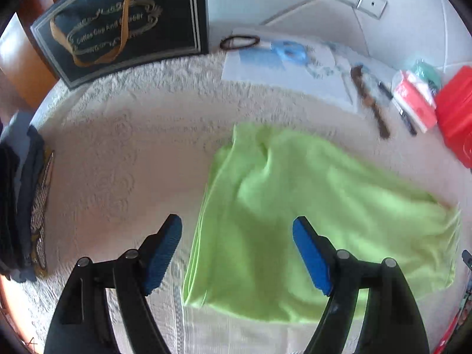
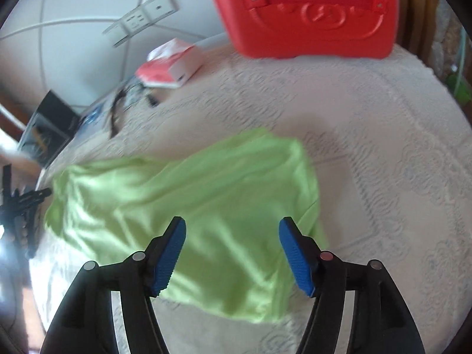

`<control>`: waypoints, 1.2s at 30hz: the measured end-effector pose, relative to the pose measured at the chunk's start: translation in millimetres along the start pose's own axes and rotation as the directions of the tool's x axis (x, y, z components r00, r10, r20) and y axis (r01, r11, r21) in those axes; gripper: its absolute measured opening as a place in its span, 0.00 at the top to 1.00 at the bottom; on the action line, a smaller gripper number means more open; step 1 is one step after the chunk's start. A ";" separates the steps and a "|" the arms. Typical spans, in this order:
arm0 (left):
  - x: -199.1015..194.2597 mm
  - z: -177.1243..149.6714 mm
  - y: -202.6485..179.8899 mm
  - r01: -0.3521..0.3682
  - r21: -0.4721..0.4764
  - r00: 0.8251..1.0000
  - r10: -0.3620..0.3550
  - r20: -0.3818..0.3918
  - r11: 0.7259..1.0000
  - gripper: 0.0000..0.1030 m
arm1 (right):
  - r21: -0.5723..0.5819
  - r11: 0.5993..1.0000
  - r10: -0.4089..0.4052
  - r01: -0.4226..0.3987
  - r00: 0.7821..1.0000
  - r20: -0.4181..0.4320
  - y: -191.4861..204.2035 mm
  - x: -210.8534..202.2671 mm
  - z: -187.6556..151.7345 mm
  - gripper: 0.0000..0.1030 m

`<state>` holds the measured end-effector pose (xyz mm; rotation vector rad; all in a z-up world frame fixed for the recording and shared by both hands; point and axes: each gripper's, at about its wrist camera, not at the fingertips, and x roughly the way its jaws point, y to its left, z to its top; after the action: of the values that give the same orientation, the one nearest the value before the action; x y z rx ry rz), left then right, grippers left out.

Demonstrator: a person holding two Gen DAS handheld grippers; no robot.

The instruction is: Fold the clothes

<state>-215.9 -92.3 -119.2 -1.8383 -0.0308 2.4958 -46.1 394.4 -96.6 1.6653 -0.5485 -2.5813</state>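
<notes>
A white embossed tablecloth (image 1: pixel 132 135) covers the table, with a red case (image 2: pixel 303 11) at its far right, its lid shut so its contents cannot be seen, and a dark gift bag (image 1: pixel 124 20) at the far left. The lime-green garment (image 1: pixel 295 206) lies folded near the middle, its long axis running left to right. Both tools point steeply down over it: the left gripper (image 1: pixel 237 253) above its left edge and the right gripper (image 2: pixel 233 253) above its right part, jaws apart, holding nothing.
</notes>
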 end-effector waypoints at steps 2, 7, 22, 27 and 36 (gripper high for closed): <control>9.6 -15.2 5.7 -0.020 -0.016 0.999 0.019 -0.039 1.000 0.25 | 0.006 1.000 0.024 -0.024 0.999 -0.035 1.5 8.1 -13.7 0.45; 15.9 -34.9 31.5 -0.055 -0.073 0.996 0.049 -0.074 0.996 0.12 | 0.058 0.998 0.002 0.004 0.995 -0.103 -11.3 17.7 -38.8 0.48; 8.7 -44.2 7.8 0.011 -0.008 1.000 -0.011 -0.017 1.000 0.11 | 0.310 0.947 -0.074 0.081 0.997 -0.034 -41.7 -21.8 -63.0 0.31; 9.7 -42.5 1.2 -0.001 0.021 1.000 0.001 -0.001 1.000 0.08 | 0.338 0.936 -0.085 0.102 0.994 -0.065 -40.8 -13.4 -68.7 0.31; 7.2 -37.7 15.2 0.041 -0.032 0.998 -0.040 0.038 0.999 0.46 | 0.374 0.918 -0.118 0.130 0.991 -0.056 -31.0 -3.1 -68.2 0.31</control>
<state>-182.4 -107.4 -137.8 -1.7837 -0.1100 2.5176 21.0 405.1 -128.3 1.9000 -1.0283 -2.6591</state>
